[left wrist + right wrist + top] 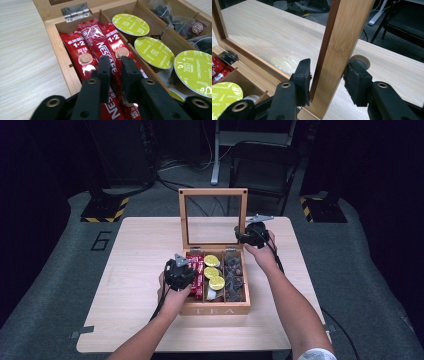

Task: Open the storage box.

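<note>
A wooden tea box (215,310) stands open on the table, its glass lid (212,192) upright. The left compartment holds red coffee stick packets (86,57). My left gripper (116,72) reaches into it, jaws pinched on the middle packet (96,37); from above it sits at the box's left side (189,270). Green-topped capsules (155,52) fill the middle compartment, and dark tea bags (175,20) the right one. My right gripper (329,75) is shut on the lid's right wooden frame (347,32), at the box's far right corner (244,236).
The box rests near the middle of a light wooden table (140,270). Bare tabletop lies left, right and in front of it. Beyond the table stand a black folding chair (265,162) and two hazard-striped stand bases (102,210) on the grey floor.
</note>
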`<action>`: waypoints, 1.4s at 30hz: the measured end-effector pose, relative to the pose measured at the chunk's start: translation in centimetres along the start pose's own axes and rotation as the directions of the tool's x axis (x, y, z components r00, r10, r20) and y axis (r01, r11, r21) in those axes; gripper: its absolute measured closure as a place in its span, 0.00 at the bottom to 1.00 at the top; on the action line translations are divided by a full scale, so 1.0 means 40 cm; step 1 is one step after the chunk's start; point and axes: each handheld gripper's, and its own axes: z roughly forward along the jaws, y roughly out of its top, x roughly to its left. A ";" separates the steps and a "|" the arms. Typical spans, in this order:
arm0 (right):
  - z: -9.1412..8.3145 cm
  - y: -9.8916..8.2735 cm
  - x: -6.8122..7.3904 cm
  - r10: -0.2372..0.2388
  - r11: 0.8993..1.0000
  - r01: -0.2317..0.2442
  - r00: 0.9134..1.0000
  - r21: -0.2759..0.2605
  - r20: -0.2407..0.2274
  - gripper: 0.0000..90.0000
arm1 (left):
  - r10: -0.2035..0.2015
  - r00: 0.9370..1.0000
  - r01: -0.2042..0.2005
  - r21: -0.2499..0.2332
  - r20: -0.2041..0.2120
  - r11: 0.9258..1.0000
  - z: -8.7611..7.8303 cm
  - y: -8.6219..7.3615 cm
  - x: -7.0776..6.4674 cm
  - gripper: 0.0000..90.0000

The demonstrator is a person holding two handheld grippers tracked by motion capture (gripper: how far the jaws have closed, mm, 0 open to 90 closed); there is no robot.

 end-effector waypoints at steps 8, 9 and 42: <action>-0.003 0.001 0.000 0.002 1.000 -0.002 1.000 -0.005 0.001 0.63 | -0.006 1.000 0.006 -0.048 -0.006 0.999 -0.019 0.007 0.005 0.96; -0.004 0.001 0.000 0.004 1.000 -0.004 1.000 -0.005 0.002 0.63 | -0.008 1.000 0.008 -0.057 -0.007 0.998 -0.022 0.009 0.007 0.96; -0.008 0.003 0.000 0.003 1.000 -0.003 1.000 -0.005 0.005 0.63 | -0.160 0.979 0.152 -0.070 -0.129 0.986 -0.099 -0.112 0.227 0.96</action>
